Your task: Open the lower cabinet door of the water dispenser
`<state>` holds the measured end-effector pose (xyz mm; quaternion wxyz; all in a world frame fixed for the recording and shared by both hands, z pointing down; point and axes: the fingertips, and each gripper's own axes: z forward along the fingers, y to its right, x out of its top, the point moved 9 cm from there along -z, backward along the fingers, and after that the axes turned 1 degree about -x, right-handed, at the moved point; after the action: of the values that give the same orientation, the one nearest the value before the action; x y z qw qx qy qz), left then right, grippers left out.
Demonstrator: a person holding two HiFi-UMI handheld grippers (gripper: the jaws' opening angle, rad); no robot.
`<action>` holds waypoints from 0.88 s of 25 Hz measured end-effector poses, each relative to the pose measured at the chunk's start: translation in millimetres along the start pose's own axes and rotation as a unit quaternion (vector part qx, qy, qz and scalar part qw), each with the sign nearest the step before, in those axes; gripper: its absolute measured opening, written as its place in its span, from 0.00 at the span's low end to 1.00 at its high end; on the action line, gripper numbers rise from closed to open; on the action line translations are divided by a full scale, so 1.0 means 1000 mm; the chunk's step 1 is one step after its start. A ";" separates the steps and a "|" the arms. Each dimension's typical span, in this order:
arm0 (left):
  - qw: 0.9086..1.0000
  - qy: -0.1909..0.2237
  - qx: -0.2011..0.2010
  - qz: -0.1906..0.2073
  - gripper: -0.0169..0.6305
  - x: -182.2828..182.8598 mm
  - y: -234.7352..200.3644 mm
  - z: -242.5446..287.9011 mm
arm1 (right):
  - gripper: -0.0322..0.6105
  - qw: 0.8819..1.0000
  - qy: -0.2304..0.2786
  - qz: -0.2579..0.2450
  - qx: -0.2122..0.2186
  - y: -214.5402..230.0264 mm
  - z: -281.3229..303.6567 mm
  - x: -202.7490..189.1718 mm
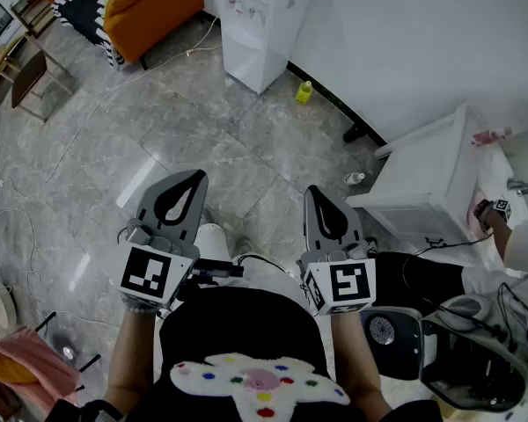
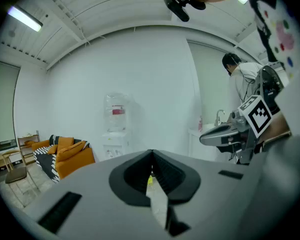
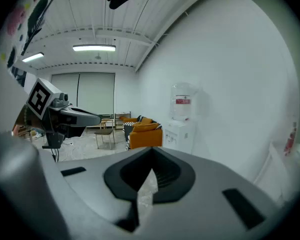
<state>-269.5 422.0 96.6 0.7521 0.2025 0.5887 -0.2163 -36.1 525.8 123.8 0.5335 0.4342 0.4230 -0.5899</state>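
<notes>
**Head view.** The left gripper (image 1: pixel 194 179) and the right gripper (image 1: pixel 314 193) are held side by side in front of the person's body, both pointing forward and slightly down over the grey tiled floor (image 1: pixel 141 139). Neither touches anything. The water dispenser (image 1: pixel 262 16) stands well ahead of both grippers, against the white wall (image 1: pixel 405 33). Its lower cabinet door (image 1: pixel 245 63) faces the room and appears flush with the body. An orange sofa (image 1: pixel 150 3) stands just left of the dispenser. A small yellow bottle (image 1: pixel 304 92) sits on the floor to the dispenser's right, near the wall. A white cabinet (image 1: pixel 427 178) stands to the right of the right gripper.

**Left gripper view.** The jaws are fully together, with nothing held between them. The dispenser, with a water bottle (image 2: pixel 116 112) on top, stands beyond the jaw tips and slightly left of them, well apart. The sofa lies further left. The right gripper shows at the right edge. A person (image 2: pixel 238 74) stands at the back right.

**Right gripper view.** The jaws are fully together and grip nothing. The dispenser stands ahead and to the right of the tips, well apart. The sofa is just left of the dispenser, with a chair (image 3: pixel 105 132) further left. The left gripper shows at the left.
</notes>
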 end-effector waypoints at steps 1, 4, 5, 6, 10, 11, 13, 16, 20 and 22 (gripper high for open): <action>1.000 0.000 0.000 0.000 0.05 -0.001 0.001 0.000 | 0.05 1.000 0.000 0.001 0.000 0.000 -0.001 -0.001; 1.000 0.001 0.002 0.001 0.05 -0.002 0.004 0.000 | 0.05 1.000 0.001 0.005 0.001 0.002 -0.002 -0.005; 1.000 0.000 0.002 0.001 0.05 -0.001 0.005 0.000 | 0.05 1.000 0.001 0.007 0.001 0.003 -0.003 -0.006; 1.000 0.000 0.002 0.001 0.05 -0.001 0.006 0.000 | 0.05 1.000 0.000 0.008 0.001 0.004 -0.003 -0.006; 1.000 0.001 0.003 0.001 0.05 0.001 0.011 0.002 | 0.05 1.000 0.002 0.006 0.005 0.007 -0.005 -0.005; 1.000 0.001 0.003 0.002 0.05 0.001 0.012 0.002 | 0.05 1.000 0.003 0.007 0.005 0.008 -0.005 -0.005; 1.000 0.001 0.002 0.003 0.05 0.001 0.013 0.002 | 0.05 1.000 0.004 0.009 0.005 0.009 -0.006 -0.006; 1.000 0.001 0.001 0.005 0.05 0.003 0.016 0.002 | 0.05 1.000 0.006 0.007 0.007 0.010 -0.008 -0.005; 1.000 0.004 0.008 -0.008 0.05 0.003 0.018 0.003 | 0.05 1.000 0.021 0.024 0.001 0.012 -0.011 -0.004; 1.000 0.003 0.010 -0.017 0.09 0.003 0.019 0.004 | 0.05 0.999 0.026 0.032 0.003 0.012 -0.012 -0.003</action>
<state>-254.6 435.3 95.5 0.7443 0.2005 0.5923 -0.2344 -23.3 536.9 123.6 0.5398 0.4640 0.4210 -0.5623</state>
